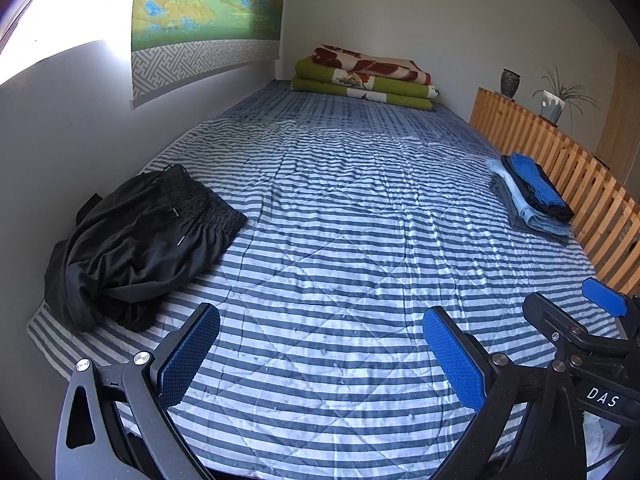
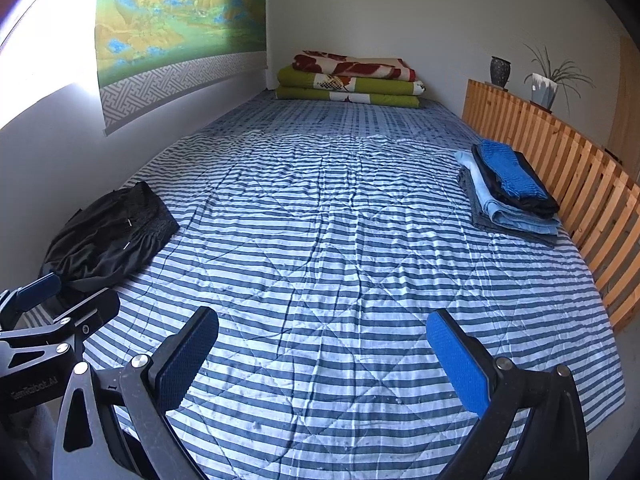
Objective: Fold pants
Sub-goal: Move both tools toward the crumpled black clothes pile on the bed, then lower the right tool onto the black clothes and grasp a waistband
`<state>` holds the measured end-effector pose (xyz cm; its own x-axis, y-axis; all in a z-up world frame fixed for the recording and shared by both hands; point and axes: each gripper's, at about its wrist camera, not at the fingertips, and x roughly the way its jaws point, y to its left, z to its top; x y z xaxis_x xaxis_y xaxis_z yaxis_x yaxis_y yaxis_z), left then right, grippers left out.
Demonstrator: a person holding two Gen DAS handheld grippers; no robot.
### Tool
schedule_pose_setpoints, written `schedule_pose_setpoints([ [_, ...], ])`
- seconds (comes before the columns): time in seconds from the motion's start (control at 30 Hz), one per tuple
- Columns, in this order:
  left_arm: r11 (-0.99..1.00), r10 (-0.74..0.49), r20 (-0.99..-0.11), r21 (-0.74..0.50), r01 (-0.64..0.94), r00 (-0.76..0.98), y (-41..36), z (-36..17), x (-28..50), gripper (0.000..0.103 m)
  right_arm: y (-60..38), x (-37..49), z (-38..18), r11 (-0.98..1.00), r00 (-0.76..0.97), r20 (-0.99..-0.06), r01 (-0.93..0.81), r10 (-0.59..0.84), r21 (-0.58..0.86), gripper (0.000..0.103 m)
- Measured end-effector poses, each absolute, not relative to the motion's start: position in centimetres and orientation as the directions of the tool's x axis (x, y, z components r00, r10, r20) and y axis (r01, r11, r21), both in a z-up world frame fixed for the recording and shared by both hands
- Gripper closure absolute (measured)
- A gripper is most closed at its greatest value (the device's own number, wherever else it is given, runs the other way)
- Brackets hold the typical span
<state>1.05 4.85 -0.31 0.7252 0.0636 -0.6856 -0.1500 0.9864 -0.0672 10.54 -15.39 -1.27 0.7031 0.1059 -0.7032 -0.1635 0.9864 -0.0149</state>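
A crumpled pair of black pants [image 1: 136, 240] [image 2: 108, 232] lies in a heap on the left side of the striped bed, waistband with drawstring facing right, close to the wall. My left gripper [image 1: 320, 356] hangs open over the bed's near end, right of the pants and apart from them, with nothing between its blue pads. My right gripper [image 2: 324, 360] is open too, empty, over the near middle of the bed. In the left wrist view the right gripper [image 1: 576, 312] shows at the right edge. In the right wrist view the left gripper [image 2: 60, 304] shows at the left edge.
A blue and white striped quilt [image 1: 340, 240] [image 2: 340, 240] covers the bed. A stack of folded clothes [image 1: 532, 196] [image 2: 508, 188] sits at the right by a wooden slatted rail [image 1: 560, 160] [image 2: 560, 160]. Folded blankets [image 1: 364, 80] [image 2: 348, 82] lie at the far end. A wall runs along the left.
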Motion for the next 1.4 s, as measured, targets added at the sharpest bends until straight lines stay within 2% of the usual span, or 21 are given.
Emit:
schedule_pose_setpoints([
  [0.5,0.97,0.13,-0.677,-0.066,-0.235,0.725,9.1,-0.4,1.1,0.0,-11.7,12.5,-1.1,0.966,0.682,-0.705,-0.257,0.192,0.015,0.012],
  [1.07,0.939,0.235,-0.655,-0.039,-0.343,0.718,14.7,-0.4,2.0,0.0,-7.7,15.3,-1.3,0.943,0.639,-0.723,-0.329,0.263,0.052,0.018],
  [1.4,0.904,0.267,-0.656,-0.083,-0.419,0.706,20.0,-1.5,1.0,0.0,-1.8,17.8,-1.5,0.893,0.58,-0.734,-0.444,0.352,0.077,0.018],
])
